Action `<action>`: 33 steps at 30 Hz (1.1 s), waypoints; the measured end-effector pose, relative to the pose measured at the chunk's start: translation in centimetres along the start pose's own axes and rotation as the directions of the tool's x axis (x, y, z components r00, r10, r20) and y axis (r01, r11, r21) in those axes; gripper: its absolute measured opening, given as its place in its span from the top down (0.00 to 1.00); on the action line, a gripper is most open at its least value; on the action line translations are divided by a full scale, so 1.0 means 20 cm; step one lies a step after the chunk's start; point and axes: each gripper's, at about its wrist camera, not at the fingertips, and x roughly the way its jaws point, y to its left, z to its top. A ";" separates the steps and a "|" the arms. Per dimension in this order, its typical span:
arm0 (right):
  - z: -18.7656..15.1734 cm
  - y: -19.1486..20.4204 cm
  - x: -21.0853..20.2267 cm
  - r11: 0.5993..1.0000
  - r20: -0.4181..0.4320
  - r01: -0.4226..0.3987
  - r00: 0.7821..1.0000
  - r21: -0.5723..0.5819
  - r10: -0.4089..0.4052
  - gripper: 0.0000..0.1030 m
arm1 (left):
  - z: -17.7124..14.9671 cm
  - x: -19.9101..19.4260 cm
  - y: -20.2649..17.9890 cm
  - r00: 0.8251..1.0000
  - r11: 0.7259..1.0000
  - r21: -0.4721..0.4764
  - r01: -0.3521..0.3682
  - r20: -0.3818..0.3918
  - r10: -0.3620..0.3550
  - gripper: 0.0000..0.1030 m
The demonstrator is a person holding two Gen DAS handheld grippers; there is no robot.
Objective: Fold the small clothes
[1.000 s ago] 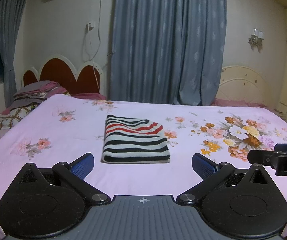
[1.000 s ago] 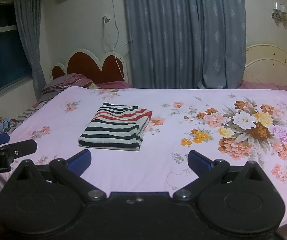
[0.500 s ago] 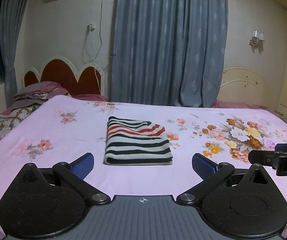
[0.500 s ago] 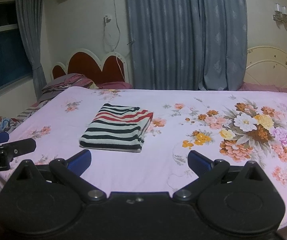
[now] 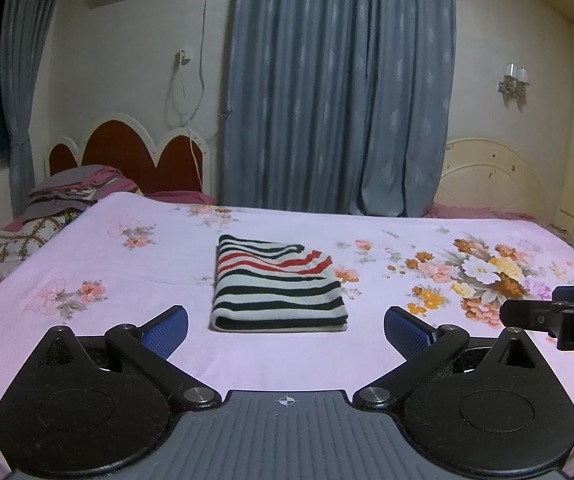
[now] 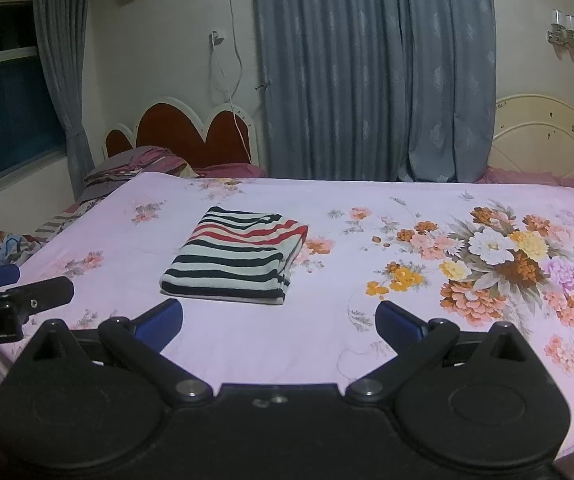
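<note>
Left wrist view, nearest first: the left gripper (image 5: 286,330) has its blue pads (image 5: 166,331) spread wide with nothing between them, and it hangs above the near edge of the bed (image 5: 87,340), pointing level across the sheet. Compared with a second ago the shirt (image 5: 277,284) sits a little smaller and farther off in both views, so both grippers have drawn back toward the foot of the bed; the shirt itself has not shifted or changed shape. I take that retreat to mean the folding of this piece is finished and the hands are clearing away from it. At the right edge of this view the tip of the right gripper (image 5: 555,318) shows, level with the left one and well apart from the cloth. From the right wrist, the right gripper (image 6: 279,324) is likewise wide open and empty, held low over the sheet. Beyond the pads, the shirt (image 6: 239,258) lies flat as a neat striped rectangle near the middle of the bed, touched by neither tool. Farther back are a pile of bedding (image 6: 127,168) by the headboard (image 6: 191,132) and the curtain (image 6: 367,72).
</note>
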 end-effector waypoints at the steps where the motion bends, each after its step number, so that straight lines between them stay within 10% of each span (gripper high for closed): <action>1: 0.00 0.00 0.00 1.000 0.001 -0.001 1.000 0.000 0.001 0.01 | 0.00 0.00 0.00 1.000 1.000 -0.002 0.000 0.001 0.000 0.00; 33: 0.02 -0.02 0.01 1.000 0.009 -0.006 1.000 -0.004 0.006 0.01 | 0.02 0.01 -0.01 1.000 1.000 0.010 0.005 0.028 -0.005 0.00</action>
